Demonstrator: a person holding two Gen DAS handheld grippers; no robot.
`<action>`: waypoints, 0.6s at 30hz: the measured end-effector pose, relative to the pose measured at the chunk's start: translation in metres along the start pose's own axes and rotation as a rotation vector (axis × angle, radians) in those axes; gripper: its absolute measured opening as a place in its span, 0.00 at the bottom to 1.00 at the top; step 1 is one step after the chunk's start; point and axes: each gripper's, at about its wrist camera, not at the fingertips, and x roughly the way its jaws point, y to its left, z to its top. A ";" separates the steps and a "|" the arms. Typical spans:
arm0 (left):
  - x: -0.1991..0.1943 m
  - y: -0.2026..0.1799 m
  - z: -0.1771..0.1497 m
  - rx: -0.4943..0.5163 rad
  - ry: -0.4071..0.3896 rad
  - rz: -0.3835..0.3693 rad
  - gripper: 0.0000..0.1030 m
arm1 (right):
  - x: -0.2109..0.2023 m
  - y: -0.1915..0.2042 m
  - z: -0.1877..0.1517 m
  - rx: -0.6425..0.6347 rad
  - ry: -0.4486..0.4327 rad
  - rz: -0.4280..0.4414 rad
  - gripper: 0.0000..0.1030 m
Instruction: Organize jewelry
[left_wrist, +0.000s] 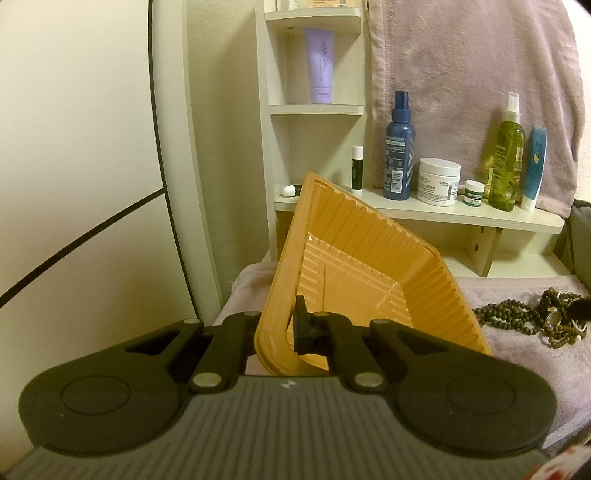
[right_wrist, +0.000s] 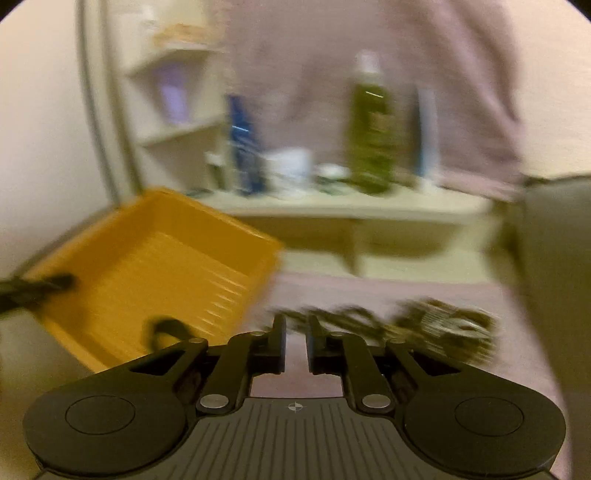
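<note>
Left wrist view: left gripper (left_wrist: 284, 325) clamped on tilted orange tray (left_wrist: 354, 258) rim. Right gripper (right_wrist: 297, 325) slightly parted, empty, near beaded jewelry (right_wrist: 424, 328).

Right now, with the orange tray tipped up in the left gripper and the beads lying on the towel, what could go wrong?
1. The left gripper pinches only one corner rim of the orange tray, so the tilted tray may twist or slip.
2. The beaded jewelry lies in a tangled heap; the slightly open right gripper may snag several strands at once.
3. Anything dropped into the tilted tray could slide out.
</note>
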 end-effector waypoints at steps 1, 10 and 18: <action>0.000 0.000 0.000 0.000 0.000 0.000 0.05 | -0.001 -0.009 -0.004 0.007 0.009 -0.036 0.12; 0.000 -0.001 0.000 0.007 0.002 0.010 0.05 | -0.016 -0.068 -0.027 0.073 0.035 -0.237 0.14; 0.000 -0.003 0.000 0.012 0.005 0.016 0.05 | -0.001 -0.092 -0.021 0.050 0.026 -0.282 0.16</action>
